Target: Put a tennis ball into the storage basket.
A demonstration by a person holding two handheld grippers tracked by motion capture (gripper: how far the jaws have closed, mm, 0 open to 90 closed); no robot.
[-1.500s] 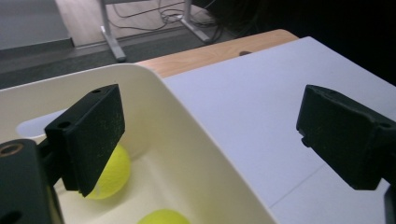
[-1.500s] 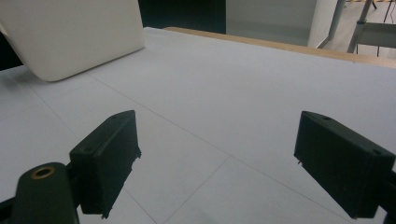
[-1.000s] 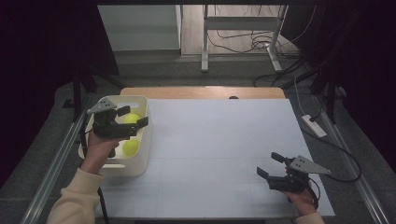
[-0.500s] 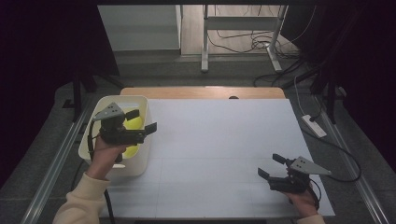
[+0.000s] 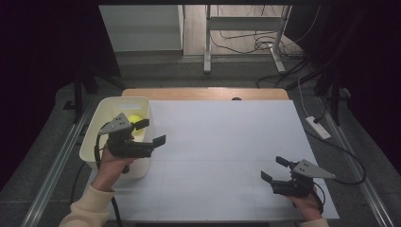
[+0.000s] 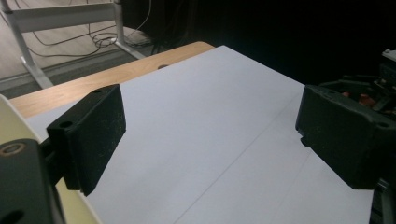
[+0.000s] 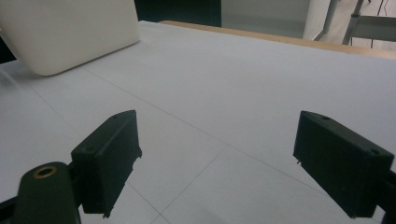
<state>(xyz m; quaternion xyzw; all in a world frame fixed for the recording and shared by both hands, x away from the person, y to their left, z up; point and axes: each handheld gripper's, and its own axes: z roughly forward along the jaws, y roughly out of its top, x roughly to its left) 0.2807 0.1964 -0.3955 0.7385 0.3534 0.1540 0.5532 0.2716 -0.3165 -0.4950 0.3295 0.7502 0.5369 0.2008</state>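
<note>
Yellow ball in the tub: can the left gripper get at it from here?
Probably yes. The left gripper hangs open at the tub rim, the yellow ball lies uncovered just behind it, and the tub has no lid.

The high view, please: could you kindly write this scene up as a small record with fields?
surface: white sheet over a wooden table
container: cream plastic tub at the sheet's left edge
contents: yellow-green ball inside the tub
left gripper: open, empty, over the tub's right rim, pointing right
right gripper: open, empty, low at the sheet's near right corner
</note>
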